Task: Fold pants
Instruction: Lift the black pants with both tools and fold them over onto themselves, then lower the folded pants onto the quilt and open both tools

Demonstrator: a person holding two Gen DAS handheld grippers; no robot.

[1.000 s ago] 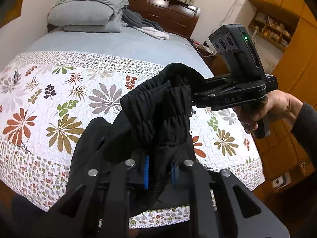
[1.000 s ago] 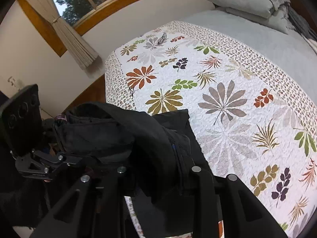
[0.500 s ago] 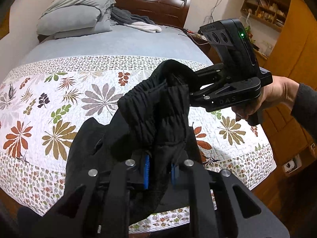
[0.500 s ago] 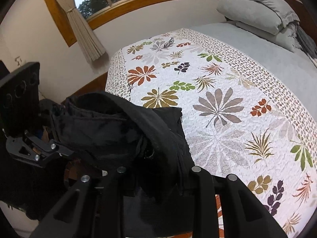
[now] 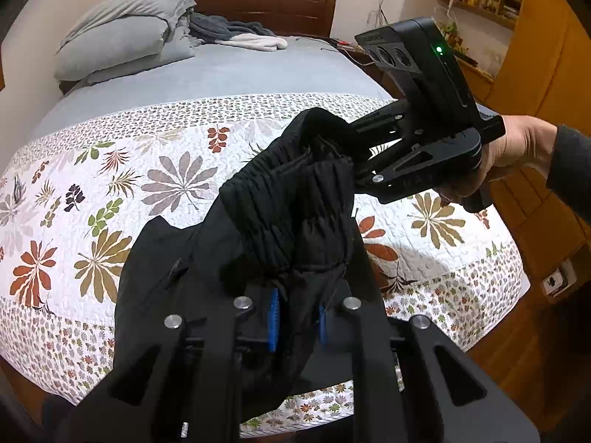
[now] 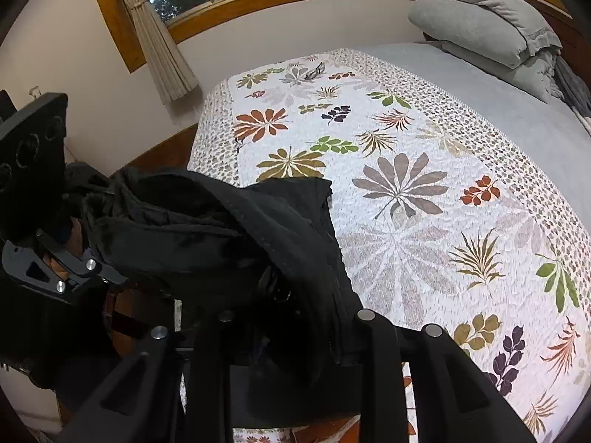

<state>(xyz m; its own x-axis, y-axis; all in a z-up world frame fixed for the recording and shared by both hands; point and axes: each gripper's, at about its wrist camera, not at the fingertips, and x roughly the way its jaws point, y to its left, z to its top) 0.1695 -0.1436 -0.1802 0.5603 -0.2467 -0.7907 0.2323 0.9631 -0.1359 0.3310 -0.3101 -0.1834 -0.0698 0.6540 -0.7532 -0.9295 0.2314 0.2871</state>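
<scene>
Black pants (image 5: 295, 214) hang waistband-up (legs trailing down), clamped in both grippers' jaws over the quilt (image 5: 110, 170)

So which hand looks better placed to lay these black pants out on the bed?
Probably the right gripper: it pinches the pants waistband out over the quilt, while the left gripper holds cloth nearer the bed's edge.

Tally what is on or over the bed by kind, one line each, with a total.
Black pants, held over the quilt: 1
Grey pillows, stacked at the headboard: 2
Floral quilt: 1
Grippers shut on the pants: 2, left gripper, right gripper
Loose clothes heap by the pillows: 1; items inside cannot be counted
Total: 7
</scene>
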